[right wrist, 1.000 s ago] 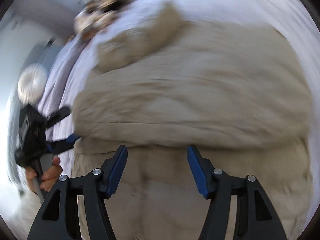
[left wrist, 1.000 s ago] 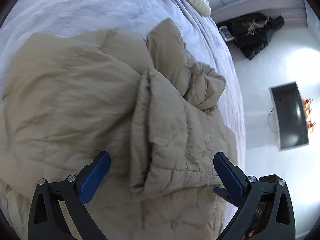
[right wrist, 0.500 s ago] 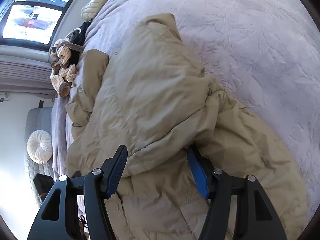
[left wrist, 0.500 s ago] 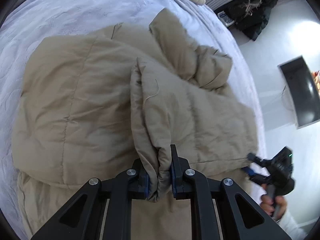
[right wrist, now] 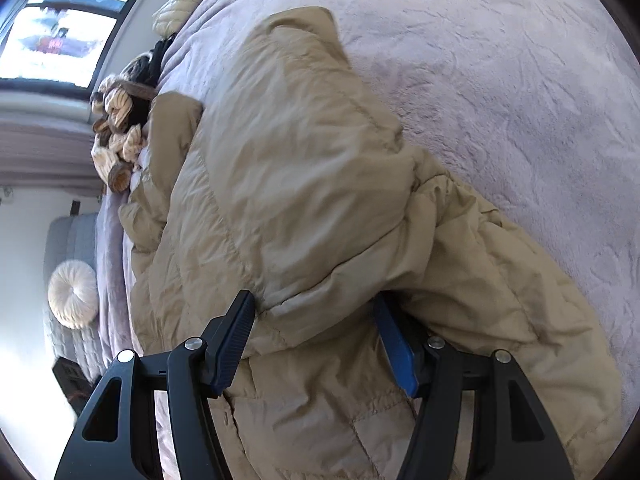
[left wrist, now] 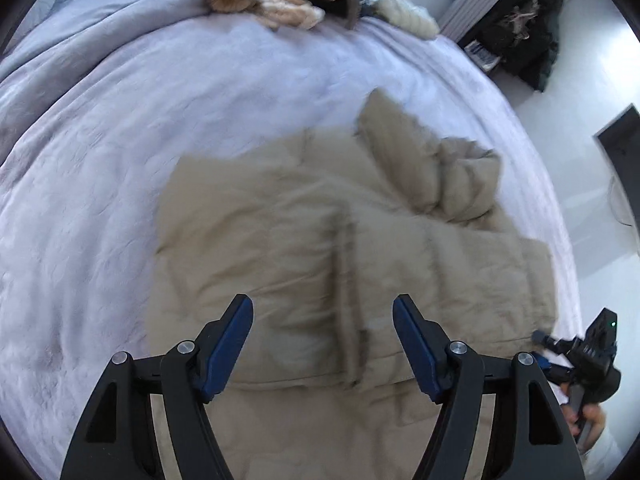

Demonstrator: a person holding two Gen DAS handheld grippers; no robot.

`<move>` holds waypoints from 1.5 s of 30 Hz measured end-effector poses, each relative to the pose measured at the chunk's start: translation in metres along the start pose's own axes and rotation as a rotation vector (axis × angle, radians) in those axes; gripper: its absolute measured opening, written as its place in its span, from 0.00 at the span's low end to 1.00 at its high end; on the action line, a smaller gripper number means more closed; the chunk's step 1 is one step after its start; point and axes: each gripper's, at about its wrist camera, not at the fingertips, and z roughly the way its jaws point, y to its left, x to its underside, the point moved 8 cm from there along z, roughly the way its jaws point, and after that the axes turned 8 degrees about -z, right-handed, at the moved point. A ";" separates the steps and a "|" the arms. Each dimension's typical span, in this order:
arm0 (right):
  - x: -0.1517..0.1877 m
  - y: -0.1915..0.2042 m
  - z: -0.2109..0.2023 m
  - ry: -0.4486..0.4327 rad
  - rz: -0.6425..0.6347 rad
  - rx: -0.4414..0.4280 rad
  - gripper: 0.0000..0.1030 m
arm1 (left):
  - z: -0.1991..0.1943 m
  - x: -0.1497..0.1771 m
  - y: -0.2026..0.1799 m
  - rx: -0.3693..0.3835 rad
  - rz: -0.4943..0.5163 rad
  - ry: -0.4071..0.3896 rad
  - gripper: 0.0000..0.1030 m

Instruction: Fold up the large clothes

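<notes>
Lavender crinkled bedspread (left wrist: 120,200) is carrying puffy quilted tan coat (left wrist: 300,248), lengthwise toward frame top; left gripper (left wrist: 323,344) is hovering wide open, empty; right gripper (right wrist: 314,340) is straddling a fold, spread.

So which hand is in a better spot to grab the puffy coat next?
Probably the right. The right gripper is open with a folded edge of the tan coat already between its fingers. The left gripper is open too, but hangs above it.

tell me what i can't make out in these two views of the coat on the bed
- Left wrist view: the beige coat is motion-blurred, so seams and fasteners are unreadable.
- Right wrist view: the coat's folded edge covers part of the right gripper's blue pad.
- Both views: the coat's near end is cut off by the frame.
</notes>
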 end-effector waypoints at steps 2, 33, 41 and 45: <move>0.002 0.016 -0.014 -0.019 -0.075 -0.017 0.64 | 0.008 0.001 -0.023 0.025 0.030 0.002 0.71; -0.094 -0.015 -0.048 -0.181 -0.160 0.161 0.19 | 0.090 0.021 -0.022 -0.099 0.033 0.062 0.74; -0.037 -0.023 -0.020 -0.057 -0.320 0.251 0.12 | 0.092 0.022 -0.026 -0.112 0.053 0.056 0.74; -0.038 -0.027 -0.013 -0.064 -0.311 0.272 0.12 | 0.093 0.022 -0.028 -0.135 0.064 0.053 0.74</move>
